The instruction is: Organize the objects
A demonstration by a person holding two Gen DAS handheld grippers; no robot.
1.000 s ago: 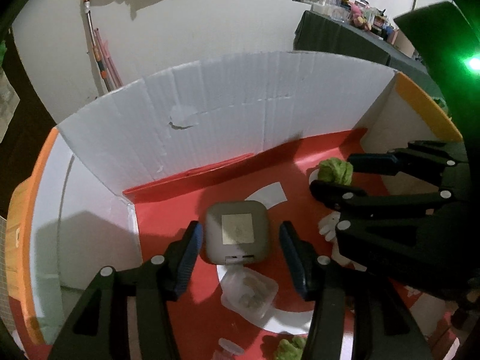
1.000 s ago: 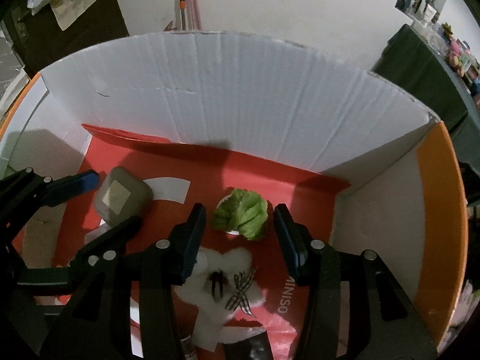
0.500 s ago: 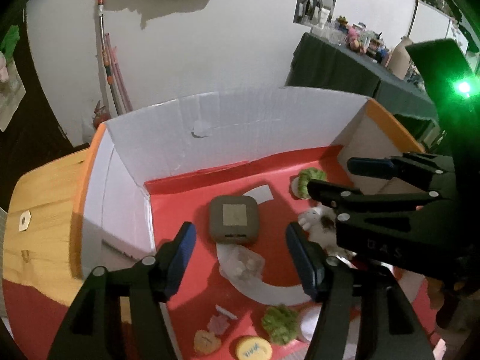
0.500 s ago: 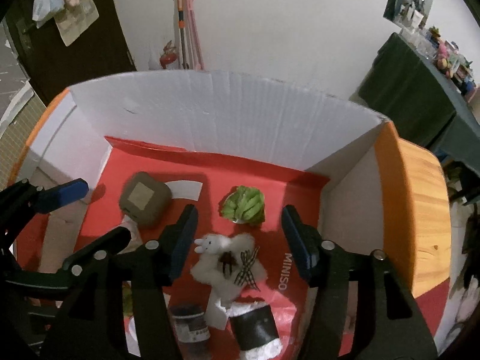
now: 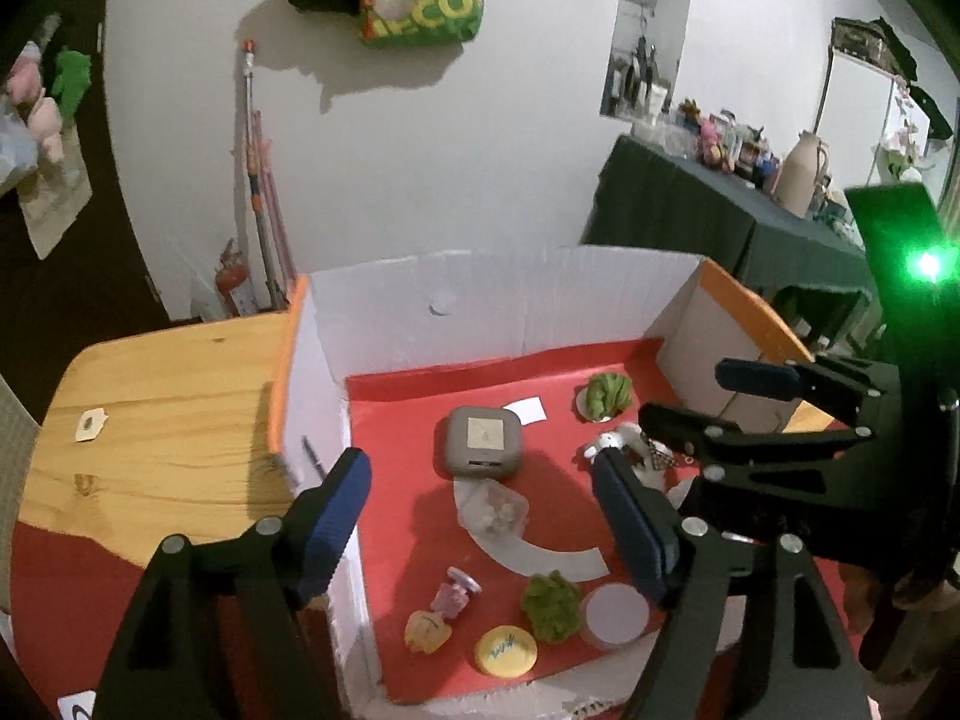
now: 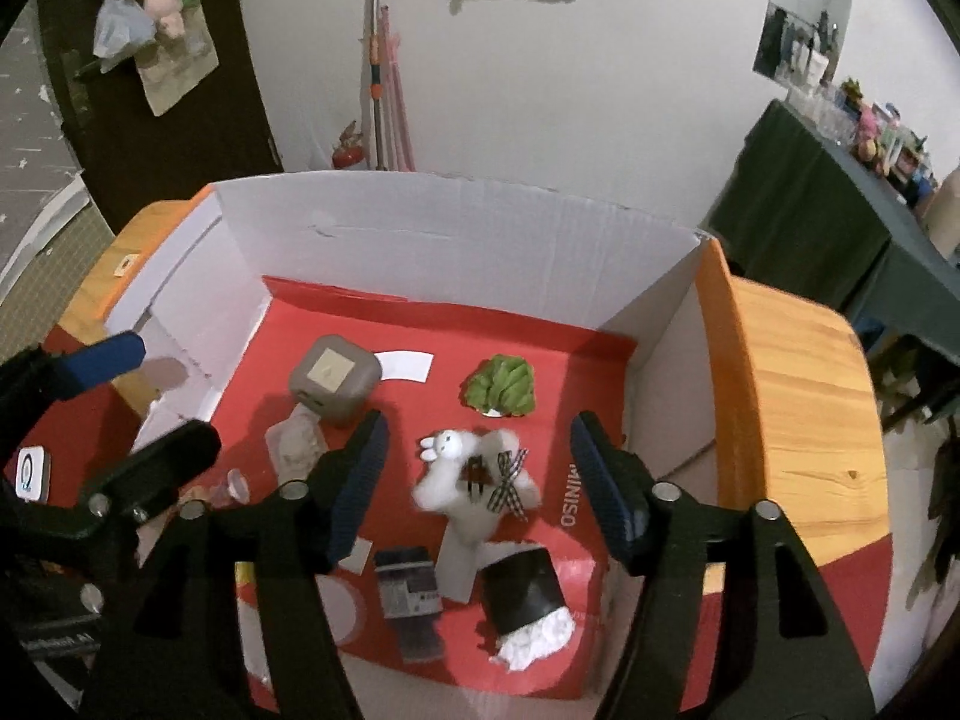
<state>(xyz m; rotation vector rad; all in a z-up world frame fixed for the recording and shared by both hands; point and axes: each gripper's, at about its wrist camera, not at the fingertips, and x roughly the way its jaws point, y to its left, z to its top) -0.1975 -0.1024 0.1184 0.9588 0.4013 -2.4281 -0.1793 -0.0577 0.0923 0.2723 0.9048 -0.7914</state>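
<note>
Both tools hang above a big cardboard box (image 6: 456, 240) that sits on a wooden bench (image 6: 798, 384). The box has white walls and a red floor, so small things stay together inside it and cannot roll off.

The left tool (image 5: 480, 516) is open, and its jaws have just been opening wider. Nothing is between them. Below it lies a grey square case (image 5: 483, 441), flat on the red floor near the back wall. Just in front of the case is a small clear bag (image 5: 493, 507).

The right tool (image 6: 477, 486) is open too, and its jaws have also just been opening. They hold nothing. A white fluffy toy (image 6: 474, 480) with a checked bow lies on the floor under the gap, not touched by the pads. Behind it, near the right wall, sits a green leafy thing (image 6: 501, 387), well apart from the grey case.

Closer to the front are a yellow round lid (image 5: 505, 649), a second green clump (image 5: 551, 605), a white round lid (image 5: 613, 613) and a black pouch (image 6: 521, 594).

I think the case and the green thing are set down in the box, each in its own spot. The tools look free to fetch another thing.
</note>
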